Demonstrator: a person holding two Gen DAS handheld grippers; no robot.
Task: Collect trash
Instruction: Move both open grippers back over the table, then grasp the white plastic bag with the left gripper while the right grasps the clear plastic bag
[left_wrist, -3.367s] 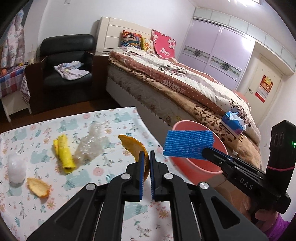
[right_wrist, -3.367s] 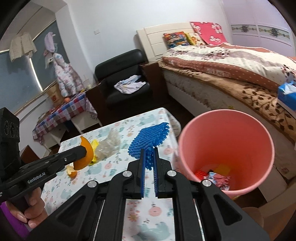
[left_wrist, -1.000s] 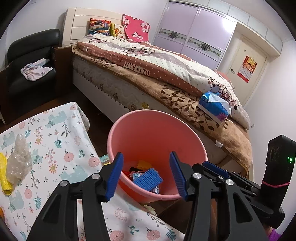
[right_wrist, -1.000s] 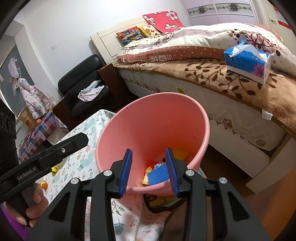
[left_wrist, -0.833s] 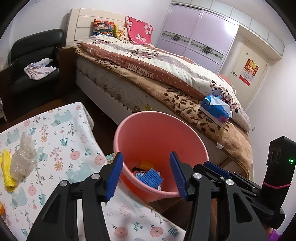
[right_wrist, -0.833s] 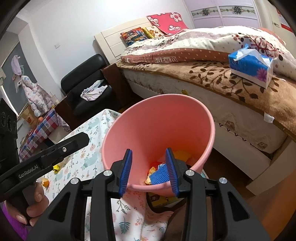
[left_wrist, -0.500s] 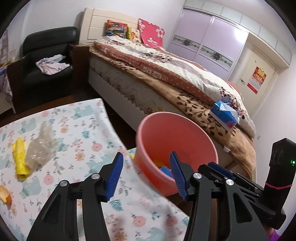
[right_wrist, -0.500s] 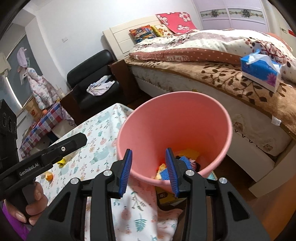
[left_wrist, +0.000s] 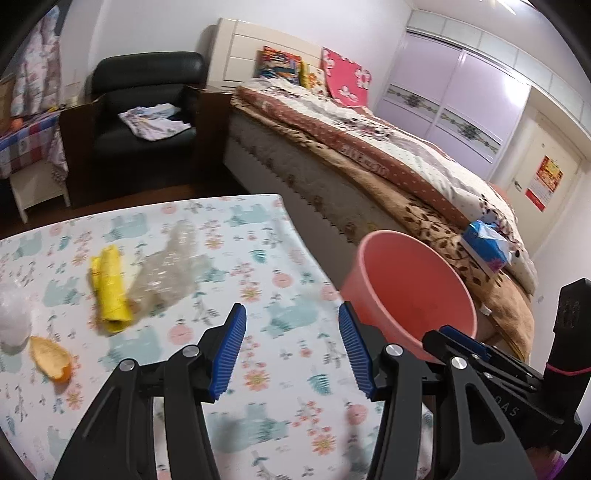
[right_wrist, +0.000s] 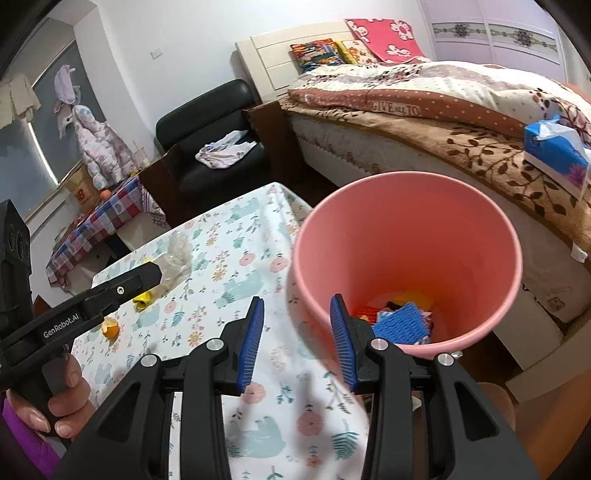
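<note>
— Jaw state?
— Left gripper (left_wrist: 291, 345) stands wide, empty; right gripper (right_wrist: 297, 341) parted, empty.
— Trash?
— Yellow wrapper (left_wrist: 109, 291), clear plastic (left_wrist: 171, 269), orange peel (left_wrist: 50, 358) at frame left on the table (left_wrist: 295, 369) (bin (right_wrist: 406, 258) lower right).

The left hand-held gripper (left_wrist: 291, 347) tilts downward with its blue-padded jaws spread wide and nothing between them. The right hand-held gripper (right_wrist: 297, 341) tilts down likewise, jaws parted less widely, also empty. A hand (right_wrist: 55, 398) in a purple sleeve (right_wrist: 26, 439) grips the left handle.
</note>
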